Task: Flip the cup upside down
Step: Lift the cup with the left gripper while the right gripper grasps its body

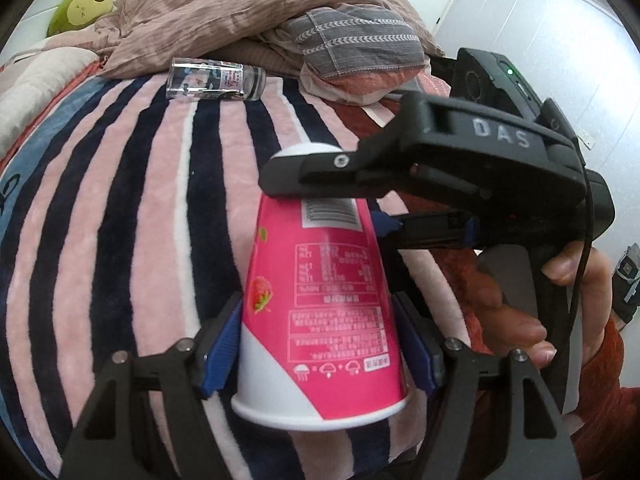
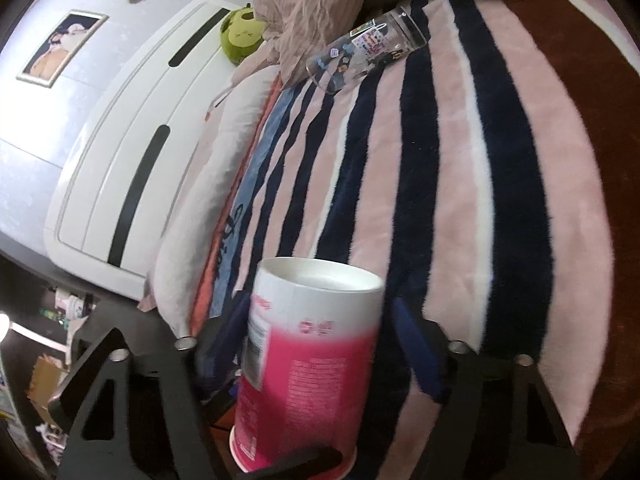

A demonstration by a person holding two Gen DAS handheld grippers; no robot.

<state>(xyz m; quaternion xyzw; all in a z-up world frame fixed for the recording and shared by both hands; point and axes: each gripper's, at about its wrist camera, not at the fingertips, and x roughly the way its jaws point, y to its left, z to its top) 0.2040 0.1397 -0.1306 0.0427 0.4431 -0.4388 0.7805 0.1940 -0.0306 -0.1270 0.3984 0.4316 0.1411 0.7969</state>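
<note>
A pink and white paper cup (image 1: 320, 300) with a strawberry print is upside down, its rim low and its base up, over the striped blanket (image 1: 120, 220). My left gripper (image 1: 320, 344) is shut on the cup's wide lower part, blue pads on both sides. My right gripper (image 1: 344, 196) reaches in from the right around the cup's narrow base end. In the right wrist view the cup (image 2: 308, 360) sits between the right gripper's (image 2: 320, 344) blue fingers; the left pad looks against it, the right pad stands slightly apart.
A clear printed glass bottle (image 1: 216, 80) lies on its side at the blanket's far end; it also shows in the right wrist view (image 2: 368, 48). Pillows and crumpled bedding (image 1: 248, 12) are piled behind. A green plush toy (image 1: 82, 6) sits far left. A white headboard (image 2: 132, 152) borders the bed.
</note>
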